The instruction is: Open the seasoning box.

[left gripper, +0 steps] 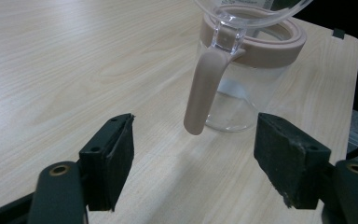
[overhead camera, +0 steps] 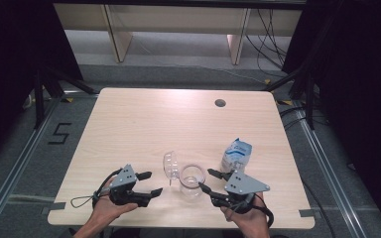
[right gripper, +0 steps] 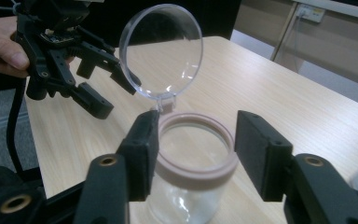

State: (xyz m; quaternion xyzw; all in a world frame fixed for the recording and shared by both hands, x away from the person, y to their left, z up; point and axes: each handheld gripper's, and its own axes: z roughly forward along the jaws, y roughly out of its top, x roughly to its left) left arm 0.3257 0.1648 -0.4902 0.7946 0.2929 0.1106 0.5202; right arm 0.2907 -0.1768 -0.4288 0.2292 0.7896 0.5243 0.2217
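Wooden bench (overhead camera: pixel 129 129), blue-white pouch (overhead camera: pixel 237 154) standing right of centre, clear jar (overhead camera: pixel 192 181) upright near front edge with pink rim and hinged lid (overhead camera: pixel 170 164) raised, right gripper (right gripper: pixel 193 151) jaws apart flanking jar rim, no contact discernible, left gripper (left gripper: pixel 193 158) open, empty, facing pink latch (left gripper: pixel 204 91)

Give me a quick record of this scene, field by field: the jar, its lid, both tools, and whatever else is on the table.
jar: clear jar with pinkish rim, upright on the wooden table
lid: clear hinged lid, flipped open
handle: pinkish latch hanging down the side
left tool: open, holding nothing, beside the jar
right tool: open, jaws either side of the rim
other item: blue-white packet behind the right tool
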